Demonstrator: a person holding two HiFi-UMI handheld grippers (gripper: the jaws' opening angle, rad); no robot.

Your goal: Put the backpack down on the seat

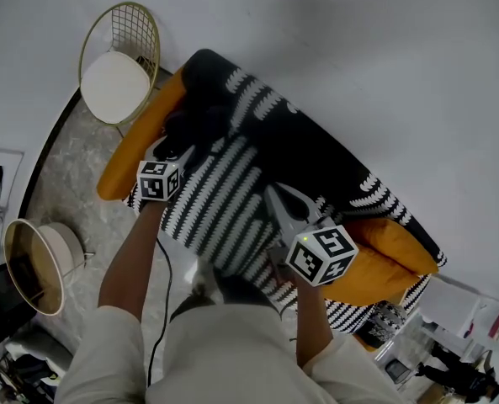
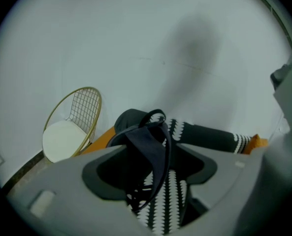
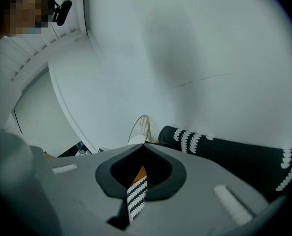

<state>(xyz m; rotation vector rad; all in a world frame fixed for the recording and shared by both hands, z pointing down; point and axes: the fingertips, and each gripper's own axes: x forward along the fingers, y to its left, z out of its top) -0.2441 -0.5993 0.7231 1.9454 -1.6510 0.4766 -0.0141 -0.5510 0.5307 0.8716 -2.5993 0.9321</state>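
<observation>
Now, room: the seat [image 1: 350, 171] runs from 10 to 4 o'clock in the head view, with its back edge along the white wall [image 1: 358, 57]. A wire chair [image 1: 119, 61] stands just off its 10 o'clock end, and bare floor [image 1: 72, 167] lies at 8 o'clock.
Backpack: the black backpack [image 1: 200, 116] rests on the seat's 10 o'clock end, on the striped throw [image 1: 232, 209] beside an orange cushion [image 1: 135, 146].
Left gripper: the left gripper [image 1: 180, 148] sits just at the backpack's 6 o'clock side. Its jaws stand wide, and a dark strap [image 2: 153, 151] hangs loose between them with no pad pressing on it.
Right gripper: the right gripper [image 1: 284, 202] is over the throw toward 4 o'clock, apart from the backpack, with its jaw tips together and nothing pinched.
Views: only the left gripper view shows the strap, and only the head view shows both grippers.
</observation>
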